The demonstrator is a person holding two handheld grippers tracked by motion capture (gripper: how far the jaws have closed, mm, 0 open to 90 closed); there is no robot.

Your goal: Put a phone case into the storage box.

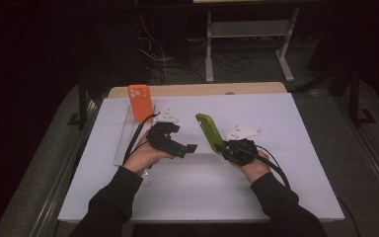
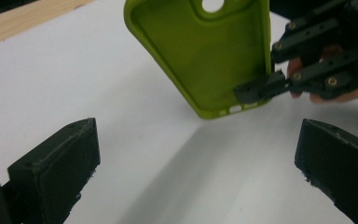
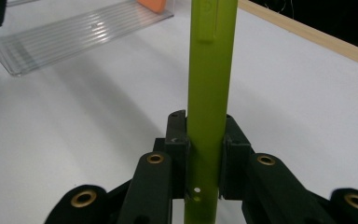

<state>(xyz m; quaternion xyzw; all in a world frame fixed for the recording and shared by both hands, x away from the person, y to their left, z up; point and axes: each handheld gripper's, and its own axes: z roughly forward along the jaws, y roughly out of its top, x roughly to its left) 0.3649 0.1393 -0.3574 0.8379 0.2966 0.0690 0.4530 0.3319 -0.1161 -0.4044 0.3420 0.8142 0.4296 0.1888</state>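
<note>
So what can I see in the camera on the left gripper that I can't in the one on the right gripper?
The left gripper view looks into the hollow inside of the lime-green rubbery phone case, with its round camera hole, and shows the left gripper with its jaws wide apart. The right gripper view sees that case edge-on as a thin strip, plus the clear ribbed plastic tray with the orange phone case at its end. Both show the right gripper clamped on the green case's bottom edge, above the white table.

A lime-green phone case [image 1: 208,132] is showing against the white table top [image 1: 286,128], an orange phone case [image 1: 139,101] is glowing behind, and both black grippers are contrasting darkly.
</note>
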